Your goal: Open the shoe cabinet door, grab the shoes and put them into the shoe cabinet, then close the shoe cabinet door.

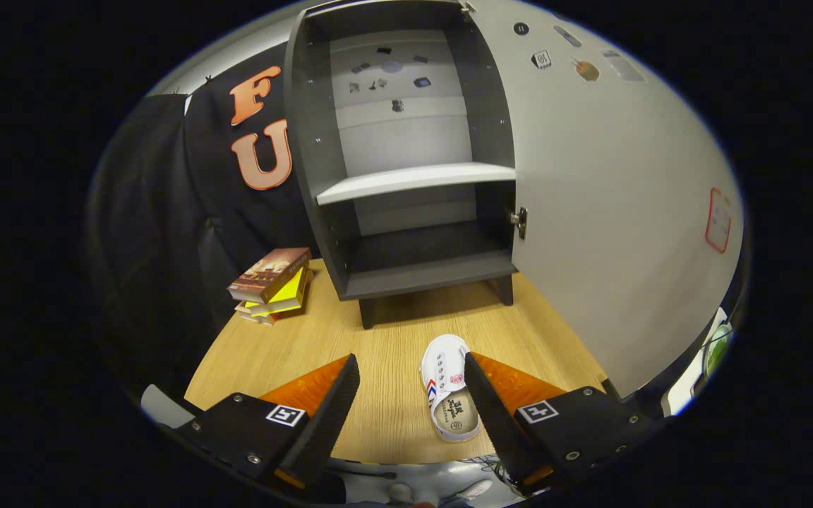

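Note:
A dark grey shoe cabinet (322, 176) stands on the wooden floor with its light door (611, 212) swung wide open to the right. Inside are a white shelf (413, 180) and a dark bottom board (428, 271), both bare. A small white shoe (445, 377) with red and blue stripes lies on the floor in front of the cabinet, toe toward it. My gripper (410, 384) is open; the shoe lies between the fingers, close against the right finger (488, 409) and apart from the left one.
A stack of books (270, 283) lies on the floor left of the cabinet, against the black cloth wall. The open door bounds the floor on the right. Bare wood lies between the shoe and the cabinet's legs.

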Tool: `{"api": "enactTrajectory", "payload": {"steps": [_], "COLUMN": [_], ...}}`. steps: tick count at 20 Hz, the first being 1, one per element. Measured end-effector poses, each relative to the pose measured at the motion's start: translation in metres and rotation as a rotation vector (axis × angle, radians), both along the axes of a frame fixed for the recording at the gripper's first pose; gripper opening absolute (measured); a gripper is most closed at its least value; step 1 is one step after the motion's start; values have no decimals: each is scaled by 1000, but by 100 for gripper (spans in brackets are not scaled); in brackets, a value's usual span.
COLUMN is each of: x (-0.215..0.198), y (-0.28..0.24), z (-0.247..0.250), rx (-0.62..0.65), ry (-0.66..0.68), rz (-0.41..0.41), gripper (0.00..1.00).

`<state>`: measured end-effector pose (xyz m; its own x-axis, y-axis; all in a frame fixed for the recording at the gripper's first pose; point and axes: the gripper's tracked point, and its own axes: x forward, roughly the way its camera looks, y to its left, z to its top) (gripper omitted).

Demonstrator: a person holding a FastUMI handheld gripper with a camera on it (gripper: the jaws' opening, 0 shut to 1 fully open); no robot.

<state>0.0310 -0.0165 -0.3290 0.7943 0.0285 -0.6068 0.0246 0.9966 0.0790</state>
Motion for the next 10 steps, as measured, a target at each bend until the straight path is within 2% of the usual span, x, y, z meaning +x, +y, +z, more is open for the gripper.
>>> {"api": "enactTrajectory", "payload": {"steps": [5, 10], "x": [6, 10], "y": [4, -3], "z": [-75, -131], "rx": [11, 10], "ry": [121, 218], "rz": [12, -14], "gripper": [94, 92]}}
